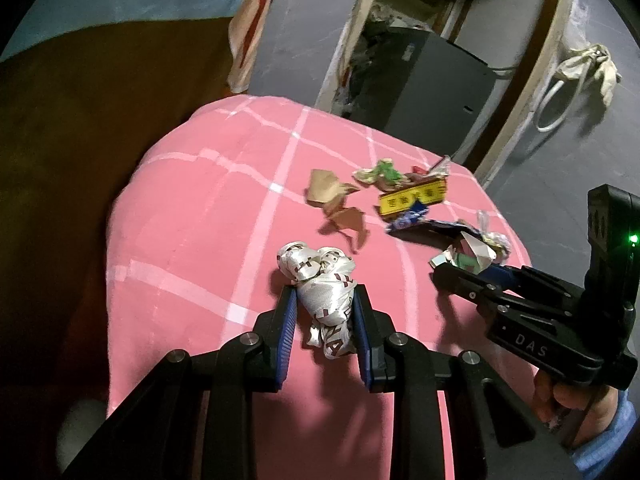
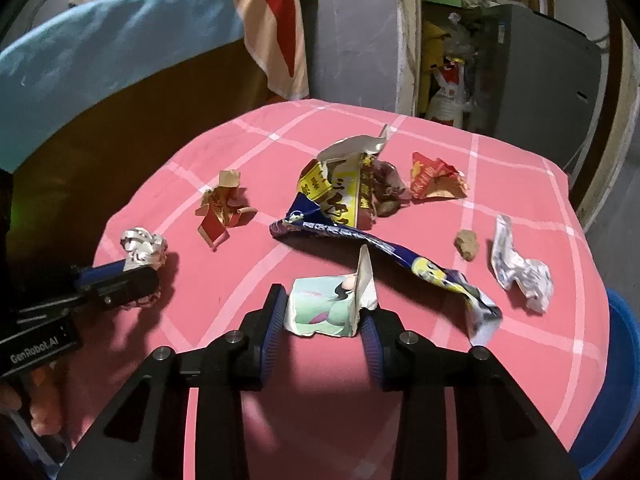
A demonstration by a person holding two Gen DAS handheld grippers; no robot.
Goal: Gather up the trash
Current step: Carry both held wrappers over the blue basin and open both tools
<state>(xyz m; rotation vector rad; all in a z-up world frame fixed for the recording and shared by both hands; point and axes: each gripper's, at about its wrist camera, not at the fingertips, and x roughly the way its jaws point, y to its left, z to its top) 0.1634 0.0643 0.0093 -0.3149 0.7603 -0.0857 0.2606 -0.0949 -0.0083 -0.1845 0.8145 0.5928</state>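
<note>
My left gripper (image 1: 326,308) is shut on a crumpled white wrapper (image 1: 324,284) just above the pink checked cloth (image 1: 208,208); it also shows in the right wrist view (image 2: 142,250). My right gripper (image 2: 324,312) is shut on a torn pale green paper piece (image 2: 328,304); this gripper shows in the left wrist view (image 1: 460,268) too. More trash lies on the cloth: a long blue wrapper (image 2: 384,252), a yellow wrapper (image 2: 340,188), a red wrapper (image 2: 434,178), a red-brown paper scrap (image 2: 222,208), a crumpled white paper (image 2: 520,268) and a small brown lump (image 2: 467,244).
A blue bin (image 2: 616,380) stands at the right edge of the cloth. A brown board with a blue towel (image 2: 100,52) is behind left. A dark grey cabinet (image 2: 544,72) and wooden frame stand behind right.
</note>
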